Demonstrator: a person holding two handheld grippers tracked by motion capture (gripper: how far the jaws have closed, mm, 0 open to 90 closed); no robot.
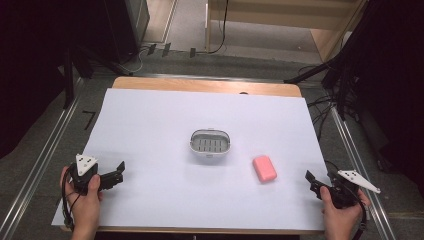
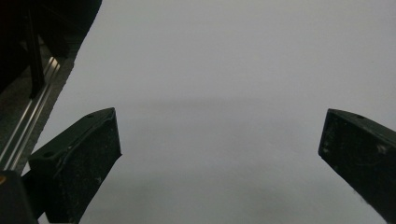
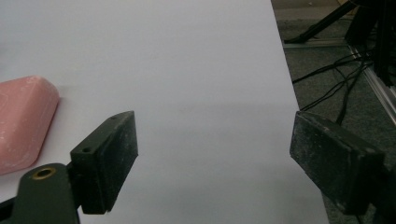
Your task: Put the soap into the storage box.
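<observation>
While parted, both hand-held grippers [image 1: 118, 170] [image 1: 311, 181] empty

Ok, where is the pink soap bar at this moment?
In the high view the pink soap bar lies on the white sheet, right of the soap dish, nearer the right gripper.

One pink soap bar [image 1: 264, 168]. One white soap dish [image 1: 211, 142], grey slotted inside. Two tongs: left tongs [image 1: 119, 171], right tongs [image 1: 310, 181]. One white sheet [image 1: 165, 120] over one table [image 1: 205, 85].
</observation>
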